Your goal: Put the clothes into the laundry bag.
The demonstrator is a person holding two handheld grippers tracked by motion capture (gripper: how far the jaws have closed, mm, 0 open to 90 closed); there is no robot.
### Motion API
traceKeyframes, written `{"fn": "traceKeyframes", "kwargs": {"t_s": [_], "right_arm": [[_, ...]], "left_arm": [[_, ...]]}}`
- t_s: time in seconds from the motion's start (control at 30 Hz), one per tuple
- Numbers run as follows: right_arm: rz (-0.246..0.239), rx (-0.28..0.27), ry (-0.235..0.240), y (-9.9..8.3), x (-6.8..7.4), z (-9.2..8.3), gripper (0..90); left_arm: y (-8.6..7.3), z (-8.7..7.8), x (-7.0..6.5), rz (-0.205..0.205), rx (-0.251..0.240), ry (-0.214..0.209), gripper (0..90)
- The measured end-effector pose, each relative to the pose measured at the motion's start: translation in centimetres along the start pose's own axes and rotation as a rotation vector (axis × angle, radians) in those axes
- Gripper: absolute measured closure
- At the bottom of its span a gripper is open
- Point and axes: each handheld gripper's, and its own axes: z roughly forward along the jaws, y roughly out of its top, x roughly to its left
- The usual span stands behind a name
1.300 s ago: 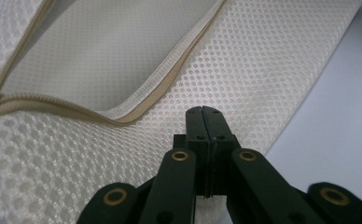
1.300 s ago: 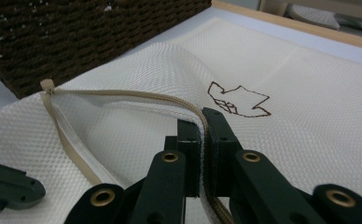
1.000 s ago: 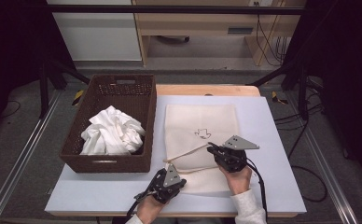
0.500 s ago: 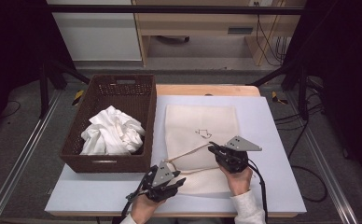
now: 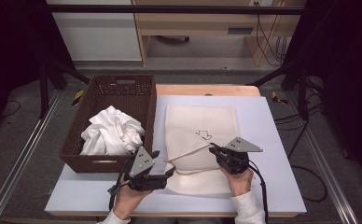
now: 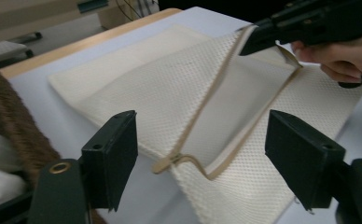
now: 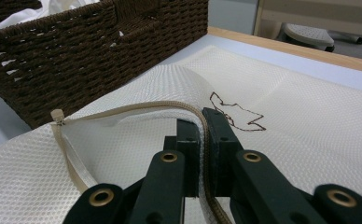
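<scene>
1. The cream mesh bag (image 5: 201, 144) lies flat on the table (image 5: 272, 140), just right of the wicker basket (image 5: 118, 93) — its zipper (image 6: 202, 116) is parted, the mouth gaping.
2. The right tool (image 5: 213, 150) is clamped on the upper zipper edge, lifting it off the bag.
3. The left tool (image 5: 164, 164) hovers at the zipper's end — its jaws have just been opening and stand wide, gripping nothing.
4. White cloth (image 5: 111, 130) fills the basket.

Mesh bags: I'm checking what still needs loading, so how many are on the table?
1. The mesh bag lies flat on the table, right of the basket, its zipper edge pinched by the right gripper. The white cloth could hide more.
</scene>
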Motion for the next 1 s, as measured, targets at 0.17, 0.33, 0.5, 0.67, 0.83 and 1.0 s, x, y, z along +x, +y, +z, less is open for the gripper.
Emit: {"fn": "traceKeyframes", "kwargs": {"t_s": [0.17,0.33,0.5,0.67,0.83,1.0], "right_arm": [[-0.002,-0.006,-0.003,0.1,-0.1,-0.1,85.8],[-0.004,0.000,-0.006,0.1,-0.1,-0.1,85.9],[-0.004,0.001,-0.005,0.1,-0.2,-0.1,85.9],[-0.008,0.009,-0.003,0.1,-0.2,0.0,85.9],[-0.009,0.016,-0.004,0.1,-0.2,0.0,85.9],[-0.006,0.022,-0.001,0.0,-0.3,0.1,85.8]], "left_arm": [[1.0,-1.3,1.4,0.008,-0.014,0.057,20.2],[2.9,-3.2,4.0,0.000,-0.065,0.106,18.2],[4.2,-3.9,7.8,-0.015,-0.043,0.196,18.3],[4.3,-3.8,11.6,-0.037,-0.021,0.274,17.7],[3.2,-3.1,15.4,-0.106,0.031,0.323,16.6],[2.3,-1.9,17.9,-0.110,0.101,0.373,15.1]]}}
